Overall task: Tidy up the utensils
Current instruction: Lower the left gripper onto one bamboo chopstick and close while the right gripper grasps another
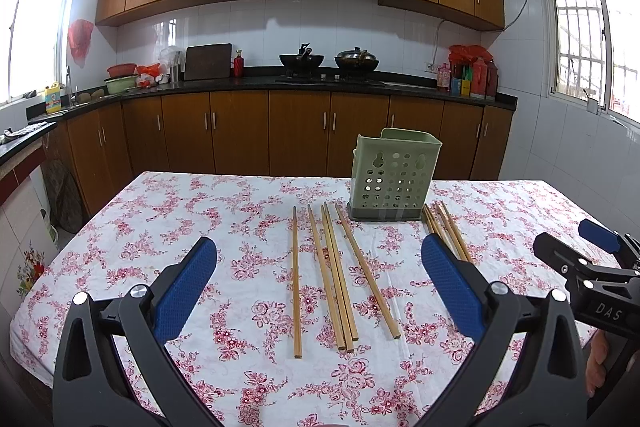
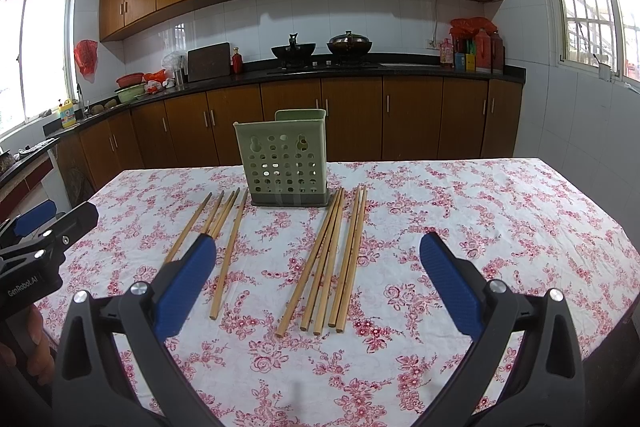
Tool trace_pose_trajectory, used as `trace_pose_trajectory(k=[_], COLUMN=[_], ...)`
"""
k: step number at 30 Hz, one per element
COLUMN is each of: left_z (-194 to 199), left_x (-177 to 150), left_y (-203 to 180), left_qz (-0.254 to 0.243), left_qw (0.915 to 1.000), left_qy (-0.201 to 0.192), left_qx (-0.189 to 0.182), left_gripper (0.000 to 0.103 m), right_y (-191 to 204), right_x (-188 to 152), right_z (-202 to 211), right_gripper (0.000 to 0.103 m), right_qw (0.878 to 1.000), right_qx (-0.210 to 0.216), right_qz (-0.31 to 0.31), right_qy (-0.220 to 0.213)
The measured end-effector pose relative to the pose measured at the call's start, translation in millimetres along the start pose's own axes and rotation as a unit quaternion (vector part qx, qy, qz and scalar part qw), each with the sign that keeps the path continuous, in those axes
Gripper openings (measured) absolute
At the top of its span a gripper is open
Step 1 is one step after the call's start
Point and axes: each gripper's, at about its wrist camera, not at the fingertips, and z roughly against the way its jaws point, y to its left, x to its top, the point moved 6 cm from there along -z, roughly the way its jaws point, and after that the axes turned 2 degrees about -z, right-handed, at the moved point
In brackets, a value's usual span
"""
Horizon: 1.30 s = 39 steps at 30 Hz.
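- The left gripper (image 1: 319, 291) hovers over the table (image 1: 160, 227) with its blue fingers (image 1: 184, 293) spread wide and nothing between them.
- Five chopsticks (image 1: 334, 275) lie on the flowered cloth in the gap between those fingers, running away from them toward the holder; three of them lie close together in the middle.
- The green holder (image 1: 394, 173), pierced with holes, stands upright beyond the fingertips, nearer the right finger.
- The right gripper (image 2: 318, 285) is likewise wide open and holds nothing.
- A second bunch of five chopsticks (image 2: 328, 263) lies between its fingers, pointing toward the holder (image 2: 286, 159), which stands ahead of the left finger.
- The first bunch (image 2: 224, 227) lies by the right gripper's left finger (image 2: 186, 291), partly hidden behind it.
- Each gripper shows at the edge of the other's view, well apart.
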Motion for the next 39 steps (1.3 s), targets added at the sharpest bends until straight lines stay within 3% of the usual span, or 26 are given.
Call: trace_pose_trajectory(k=[8, 14, 18, 25, 28, 31, 33, 39], left_z=[0.0, -40.0, -59.6, -79.8, -87.2, -93.5, -97.6, -111.5], left_x=[-8.3, -27.9, -43.6, -59.1, -61.8, -61.9, -63.2, -66.0], left_y=[-5.1, 26.3, 46.4, 59.5, 62.7, 64.6, 66.2, 66.8], left_qz=[0.008, 0.05, 0.08, 0.091, 0.095, 0.093, 0.091, 0.081], left_qw=[0.9997, 0.993, 0.9823, 0.9725, 0.9697, 0.9693, 0.9678, 0.9662], left_qy=[0.021, 0.103, 0.164, 0.212, 0.223, 0.226, 0.233, 0.244], left_qx=[0.005, 0.029, 0.04, 0.036, 0.027, 0.024, 0.025, 0.019], left_gripper=[0.101, 0.101, 0.101, 0.101, 0.101, 0.097, 0.087, 0.075], right_y=[-2.2, -25.9, -50.8, -67.9, -61.4, -57.2, -54.7, -54.8], right_x=[-6.9, -19.0, -26.6, -40.6, -44.6, -47.0, -50.0, -52.6], right_z=[-4.1, -38.1, -64.8, -117.9, -137.4, -151.0, -159.1, -165.6], right_gripper=[0.099, 0.099, 0.098, 0.049, 0.033, 0.027, 0.023, 0.011], right_qw=[1.0, 0.995, 0.986, 0.965, 0.959, 0.958, 0.956, 0.962], right_qx=[0.0, -0.021, -0.043, -0.042, -0.026, -0.024, -0.025, -0.044], right_qz=[-0.007, -0.045, -0.085, -0.129, -0.133, -0.128, -0.124, -0.091], right_qy=[0.014, 0.085, 0.137, 0.226, 0.248, 0.257, 0.264, 0.253])
